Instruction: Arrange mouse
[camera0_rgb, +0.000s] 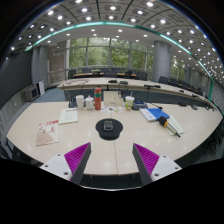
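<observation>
Nearest: one hand-held gripper (110, 160), its two fingers (77, 157) spread wide and released, nothing held between them; it is judged to be kept open and raised for an approach.

Just ahead, between the finger lines: one mouse (109, 126), set on one round dark mat (109, 129) on the pale surface (40, 110). The mouse is not yet touched; the mat is taken to mark its intended place.

To the left: one sheet of paper with red print (47, 132) and one white sheet (68, 116) are laid flat.

Further back: a cluster of about four cups and bottles (90, 101) is stood upright, exact count uncertain.

To the right: a blue and white pile (157, 115), contents not distinguishable.

Beyond: further tables and windows are seen.
</observation>
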